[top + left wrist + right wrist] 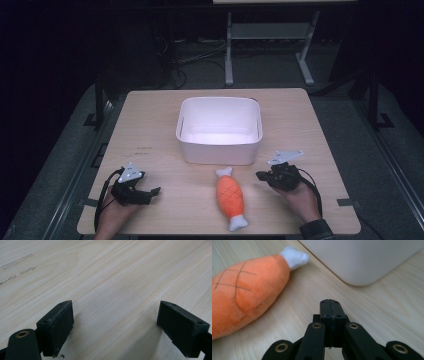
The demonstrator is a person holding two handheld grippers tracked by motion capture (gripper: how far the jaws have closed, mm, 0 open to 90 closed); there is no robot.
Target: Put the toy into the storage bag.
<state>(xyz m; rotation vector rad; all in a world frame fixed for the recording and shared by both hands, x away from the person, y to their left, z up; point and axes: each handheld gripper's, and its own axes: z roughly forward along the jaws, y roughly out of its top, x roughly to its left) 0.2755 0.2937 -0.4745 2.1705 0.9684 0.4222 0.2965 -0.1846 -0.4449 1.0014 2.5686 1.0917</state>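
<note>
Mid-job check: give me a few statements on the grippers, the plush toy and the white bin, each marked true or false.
1. The left gripper is open, with bare table between its jaws. True.
2. The right gripper is clamped on the orange plush toy. False: its jaws are shut on nothing, and the toy lies apart from them on the table.
3. The toy is inside the white bin. False: it lies on the table in front of the bin, on the person's side.
4. The white bin looks empty. True.
5. The toy lies between the two grippers in the high view. True.
</note>
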